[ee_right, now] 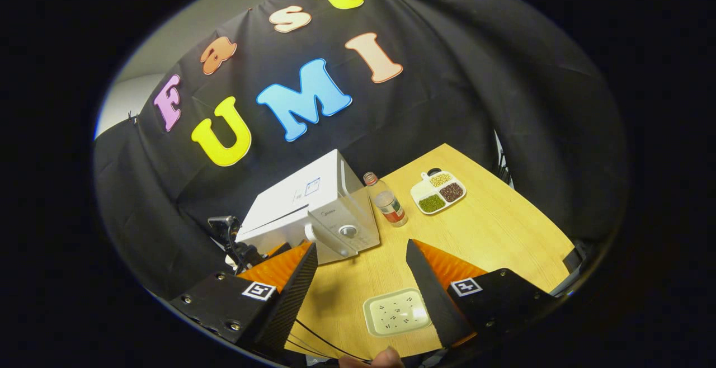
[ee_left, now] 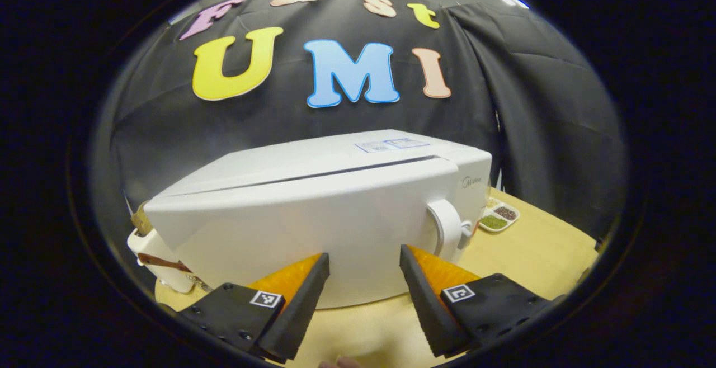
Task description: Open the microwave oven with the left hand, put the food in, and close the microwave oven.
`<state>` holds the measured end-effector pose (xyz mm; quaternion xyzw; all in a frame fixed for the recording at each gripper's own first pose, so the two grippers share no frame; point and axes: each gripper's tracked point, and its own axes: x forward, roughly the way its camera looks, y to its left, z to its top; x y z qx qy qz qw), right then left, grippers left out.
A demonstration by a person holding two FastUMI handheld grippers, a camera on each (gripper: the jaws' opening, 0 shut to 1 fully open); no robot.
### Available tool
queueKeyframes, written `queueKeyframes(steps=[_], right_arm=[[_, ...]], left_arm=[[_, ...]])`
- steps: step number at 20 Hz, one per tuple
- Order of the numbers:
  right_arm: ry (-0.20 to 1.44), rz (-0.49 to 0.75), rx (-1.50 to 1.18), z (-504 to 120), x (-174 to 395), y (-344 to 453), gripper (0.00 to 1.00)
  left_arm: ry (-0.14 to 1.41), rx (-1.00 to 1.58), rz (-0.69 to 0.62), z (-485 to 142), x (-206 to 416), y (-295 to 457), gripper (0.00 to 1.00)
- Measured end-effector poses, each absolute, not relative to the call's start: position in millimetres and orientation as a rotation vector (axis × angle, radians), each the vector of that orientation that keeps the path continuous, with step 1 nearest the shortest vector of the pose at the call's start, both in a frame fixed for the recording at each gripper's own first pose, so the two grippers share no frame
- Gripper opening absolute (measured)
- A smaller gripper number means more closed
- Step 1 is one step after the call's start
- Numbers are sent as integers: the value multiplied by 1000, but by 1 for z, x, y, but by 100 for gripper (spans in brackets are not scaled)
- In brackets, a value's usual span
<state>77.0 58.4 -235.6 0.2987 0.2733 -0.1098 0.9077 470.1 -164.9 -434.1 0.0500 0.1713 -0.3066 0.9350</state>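
The white microwave [ee_left: 313, 217] stands right in front of my left gripper [ee_left: 363, 262], which is open with nothing between its fingers. Its door looks shut, and the white handle [ee_left: 446, 227] is just right of my right-hand finger. In the right gripper view the microwave [ee_right: 305, 203] sits at the table's back left, with a knob [ee_right: 348, 231] on its front. A pale rectangular plate of food [ee_right: 394, 312] with small dark specks lies near the table's front edge. Above it my right gripper [ee_right: 361, 253] is open, its right-hand finger close beside the plate.
A clear bottle [ee_right: 386, 200] with a red label stands just right of the microwave. A white divided dish [ee_right: 437, 192] of beans, dish [ee_left: 498, 217], lies farther back on the wooden table [ee_right: 503, 228]. A white object [ee_left: 154, 250] with a brown strap sits left of the microwave.
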Motion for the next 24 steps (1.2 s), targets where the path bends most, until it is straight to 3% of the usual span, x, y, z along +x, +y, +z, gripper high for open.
queueKeyframes(steps=[2, 3, 4, 5, 11, 14, 15, 16, 18, 19, 24], right_arm=[[583, -206, 625, -242, 67, 63, 98], [587, -194, 625, -243, 62, 65, 98], [594, -183, 623, -246, 56, 64, 98], [607, -163, 627, -250, 49, 67, 98], [594, -66, 648, -254, 32, 42, 98], [569, -21, 625, -250, 30, 27, 97], [560, -14, 611, -247, 28, 23, 97], [542, -9, 595, -242, 28, 19, 98], [527, -7, 553, -235, 25, 15, 98], [512, -4, 530, -228, 24, 16, 98], [466, 17, 497, -195, 33, 34, 98]], left_arm=[[342, 121, -588, -436, 480, -169, 94], [344, 95, -569, -435, 478, -169, 92], [349, 82, -561, -436, 477, -169, 80], [350, 84, -548, -433, 478, -166, 86], [342, 116, -488, -423, 465, -165, 92], [371, 73, -438, -408, 440, -154, 89], [380, 27, -415, -397, 432, -147, 85], [382, -18, -390, -383, 425, -140, 94], [367, -56, -352, -354, 410, -121, 93], [340, -67, -349, -333, 402, -112, 85], [250, -70, -396, -234, 345, -73, 88]])
